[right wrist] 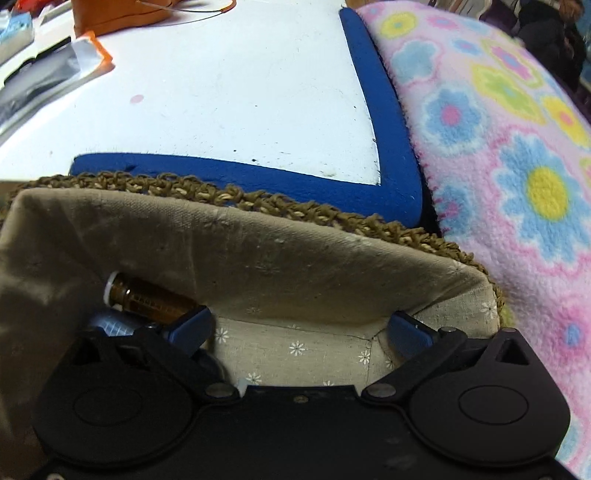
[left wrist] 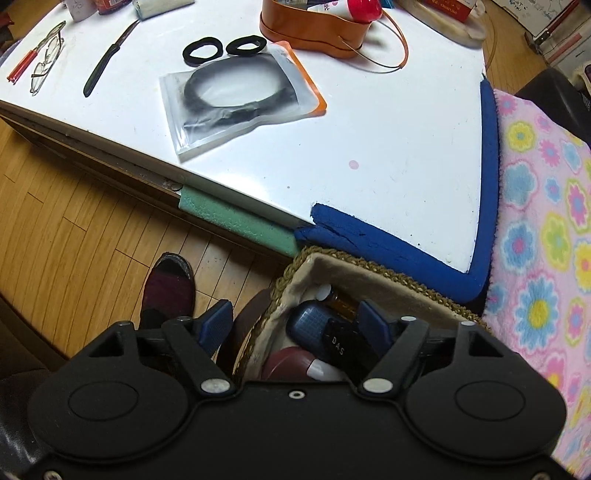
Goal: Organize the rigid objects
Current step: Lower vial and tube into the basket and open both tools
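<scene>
Inside, amber bottle (right wrist: 147, 301), white-capped

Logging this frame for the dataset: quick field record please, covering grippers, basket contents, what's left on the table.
left gripper: open, empty, above basket
right gripper: open wide, empty, inside basket
in basket: amber bottle, blue case, black item marked DAS
on table: bagged cable, two black rings, knife, glasses, orange tray
</scene>
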